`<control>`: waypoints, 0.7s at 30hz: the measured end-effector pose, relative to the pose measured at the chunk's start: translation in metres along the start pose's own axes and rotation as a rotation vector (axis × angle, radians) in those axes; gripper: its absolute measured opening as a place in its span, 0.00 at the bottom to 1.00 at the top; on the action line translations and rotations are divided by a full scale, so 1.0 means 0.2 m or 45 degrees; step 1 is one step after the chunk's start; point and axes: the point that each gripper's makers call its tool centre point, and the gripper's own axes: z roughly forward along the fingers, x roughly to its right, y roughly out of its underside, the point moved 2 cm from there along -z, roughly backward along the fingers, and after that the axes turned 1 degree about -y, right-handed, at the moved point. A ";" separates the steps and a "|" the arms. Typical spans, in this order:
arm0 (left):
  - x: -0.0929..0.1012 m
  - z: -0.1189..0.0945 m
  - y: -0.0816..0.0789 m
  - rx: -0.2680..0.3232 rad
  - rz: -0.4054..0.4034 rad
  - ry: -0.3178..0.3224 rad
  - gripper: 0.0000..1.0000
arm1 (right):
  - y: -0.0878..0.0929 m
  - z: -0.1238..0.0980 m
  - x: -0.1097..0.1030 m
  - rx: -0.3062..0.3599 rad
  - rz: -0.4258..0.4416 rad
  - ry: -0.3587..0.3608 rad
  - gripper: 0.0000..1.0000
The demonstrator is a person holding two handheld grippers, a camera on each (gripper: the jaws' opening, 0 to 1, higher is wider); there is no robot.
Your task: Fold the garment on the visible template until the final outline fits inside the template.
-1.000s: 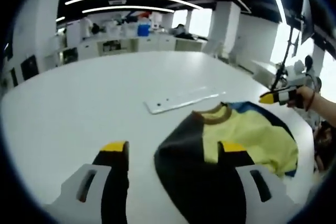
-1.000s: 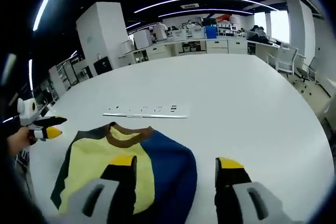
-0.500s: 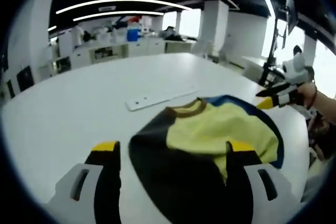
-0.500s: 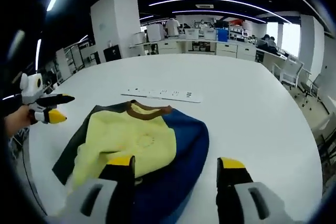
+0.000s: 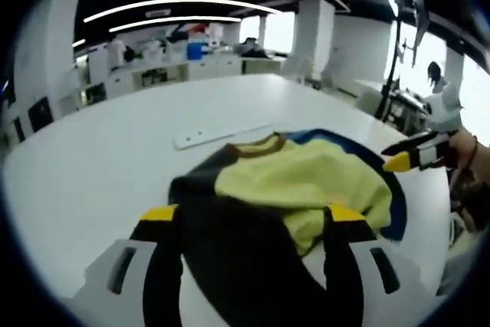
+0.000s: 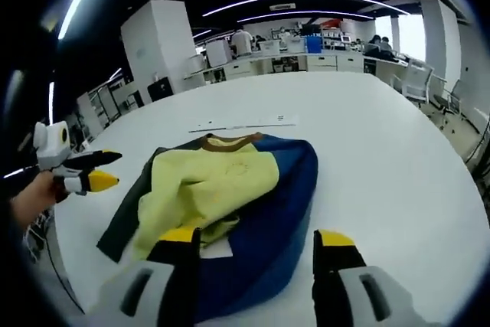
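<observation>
Both grippers closer over the garment than a second ago.

The yellow, navy and black garment [image 5: 298, 189] lies crumpled on the white table [image 6: 383, 158], looming larger. Left gripper [image 5: 249, 216] and right gripper [image 6: 253, 239] hover with jaws spread wide, gripping nothing. The white strip [image 5: 207, 135] lies beyond the collar; no writing is readable.

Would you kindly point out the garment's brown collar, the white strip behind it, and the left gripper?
Collar [image 6: 230, 142]: right gripper view, front of the brown neckband.
Strip [image 5: 205, 135]: left gripper view, middle of its flat top.
Left gripper [image 6: 103, 169]: right gripper view, between its yellow-tipped fingers.
</observation>
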 end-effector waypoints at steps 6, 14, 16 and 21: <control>0.07 0.02 0.06 -0.042 0.080 -0.022 0.61 | 0.09 -0.04 0.00 0.027 0.039 0.031 0.52; 0.07 0.08 0.08 -0.025 0.009 -0.100 0.50 | 0.18 -0.09 -0.01 0.036 0.074 0.080 0.47; 0.07 0.10 0.07 -0.007 -0.033 -0.105 0.46 | 0.20 -0.09 -0.01 0.036 0.096 0.078 0.45; 0.08 0.16 0.09 -0.025 -0.050 -0.150 0.41 | 0.25 -0.08 -0.01 0.024 0.109 0.112 0.40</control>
